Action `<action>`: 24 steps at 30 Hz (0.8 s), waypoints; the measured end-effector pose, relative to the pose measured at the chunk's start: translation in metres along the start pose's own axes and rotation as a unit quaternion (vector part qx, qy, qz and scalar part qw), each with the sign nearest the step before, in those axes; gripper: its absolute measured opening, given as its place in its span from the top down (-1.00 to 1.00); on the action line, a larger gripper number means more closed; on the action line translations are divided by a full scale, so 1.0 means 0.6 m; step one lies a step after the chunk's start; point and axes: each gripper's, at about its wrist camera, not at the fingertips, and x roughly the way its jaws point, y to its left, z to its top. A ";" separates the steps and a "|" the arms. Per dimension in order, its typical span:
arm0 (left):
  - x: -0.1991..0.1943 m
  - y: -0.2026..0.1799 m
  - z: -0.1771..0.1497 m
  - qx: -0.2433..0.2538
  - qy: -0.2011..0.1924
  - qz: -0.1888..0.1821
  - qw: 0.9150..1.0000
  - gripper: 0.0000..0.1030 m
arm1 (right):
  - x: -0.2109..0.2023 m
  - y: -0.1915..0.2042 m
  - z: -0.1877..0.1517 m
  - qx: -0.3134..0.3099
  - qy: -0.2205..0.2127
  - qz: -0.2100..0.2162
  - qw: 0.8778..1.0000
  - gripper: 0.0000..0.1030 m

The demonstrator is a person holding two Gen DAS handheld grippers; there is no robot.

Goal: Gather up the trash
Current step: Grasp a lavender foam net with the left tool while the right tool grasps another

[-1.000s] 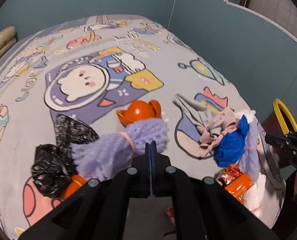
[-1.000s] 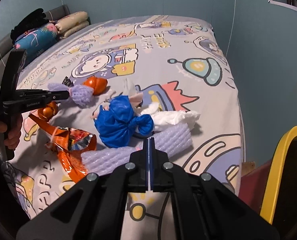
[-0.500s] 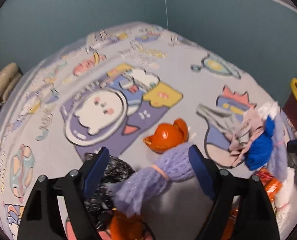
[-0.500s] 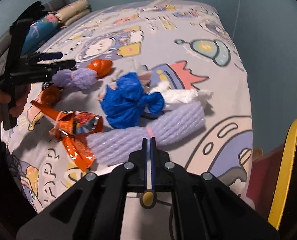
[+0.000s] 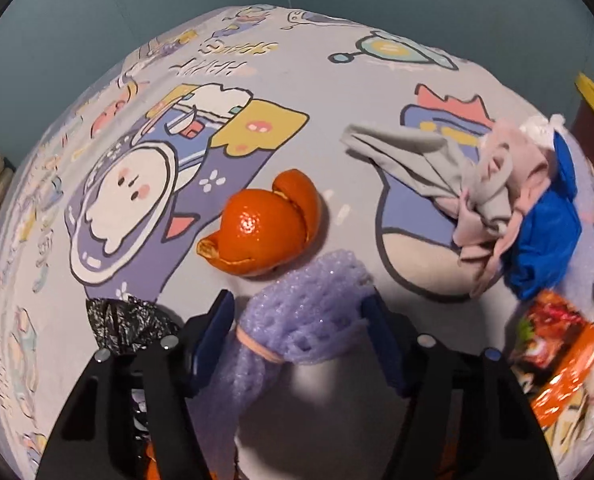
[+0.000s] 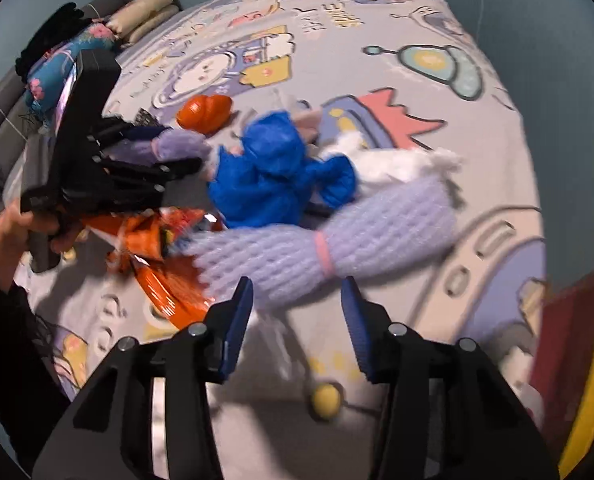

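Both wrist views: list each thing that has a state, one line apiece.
Left gripper: open, jaws either side of the small purple foam net sleeve.
Right gripper: open, just short of the long purple foam net sleeve.
Orange mandarin peel: empty, lying on the cartoon-print bedsheet.
Blue plastic bag: crumpled.
Orange snack wrapper: crumpled.

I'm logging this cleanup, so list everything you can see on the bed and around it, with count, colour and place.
foam net sleeve: 2, lilac; one between left gripper's fingers, second ahead of right gripper
orange peel: 1, orange, mid-bed
black bag: 1, left of the left gripper
blue bag: 1, centre pile
cloth scraps: grey-pink, beside blue bag
snack wrapper: 1, orange
tissue: white
bin: yellow-rimmed, beside bed
bedspread: cartoon print
left gripper: open
right gripper: open
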 end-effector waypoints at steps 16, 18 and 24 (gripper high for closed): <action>-0.008 -0.011 -0.006 -0.008 -0.018 0.001 1.000 0.18 | 0.059 -0.048 0.082 0.125 0.078 0.026 0.989 0.34; -0.014 -0.010 -0.006 -0.015 -0.025 0.001 1.000 0.34 | 0.053 -0.031 0.085 0.103 0.068 0.015 0.992 0.54; -0.038 0.026 -0.007 -0.073 -0.047 -0.041 0.995 0.67 | -0.002 -0.003 0.081 0.048 0.024 -0.006 0.999 0.72</action>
